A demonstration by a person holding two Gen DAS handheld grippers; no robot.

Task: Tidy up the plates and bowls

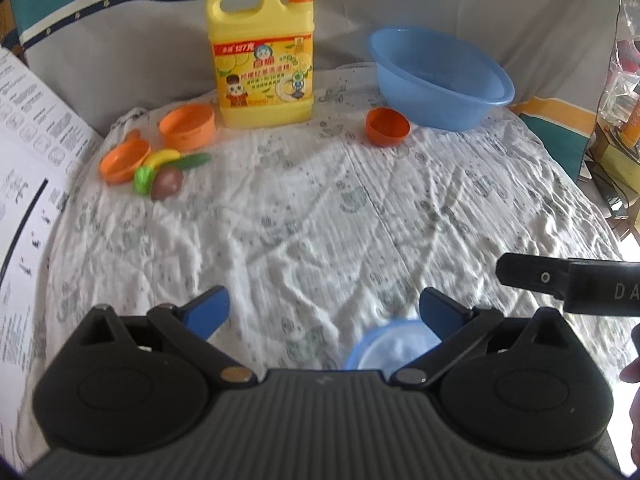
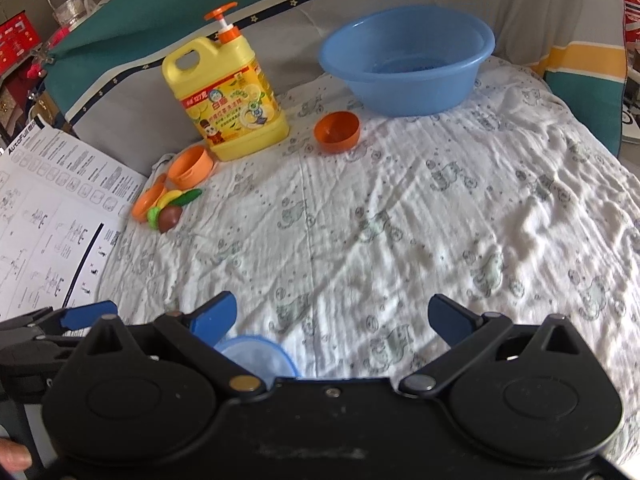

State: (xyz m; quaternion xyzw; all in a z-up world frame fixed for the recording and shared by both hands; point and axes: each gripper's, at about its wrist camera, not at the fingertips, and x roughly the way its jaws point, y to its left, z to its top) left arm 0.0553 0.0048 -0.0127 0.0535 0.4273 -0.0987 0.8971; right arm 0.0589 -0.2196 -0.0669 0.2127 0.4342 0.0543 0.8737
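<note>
A small blue plate [image 1: 390, 346] lies on the white cloth close under both grippers; it also shows in the right wrist view [image 2: 256, 356]. An orange bowl [image 1: 387, 126] [image 2: 337, 132] sits tipped near the big blue basin [image 1: 440, 80] [image 2: 404, 60]. An orange round bowl [image 1: 187, 126] [image 2: 190, 168] and a flat orange dish [image 1: 124, 160] [image 2: 147, 202] sit at the left by toy fruit [image 1: 164, 174] [image 2: 170, 208]. My left gripper [image 1: 324, 312] is open and empty. My right gripper [image 2: 332, 316] is open and empty; part of it shows in the left wrist view [image 1: 560, 282].
A yellow dish-soap jug [image 1: 262, 64] [image 2: 228, 100] stands at the back. A printed instruction sheet [image 1: 28, 180] [image 2: 48, 216] lies at the left edge. The crumpled white cloth [image 1: 320, 220] [image 2: 400, 220] covers the table. Cluttered shelves stand at the far right [image 1: 624, 100].
</note>
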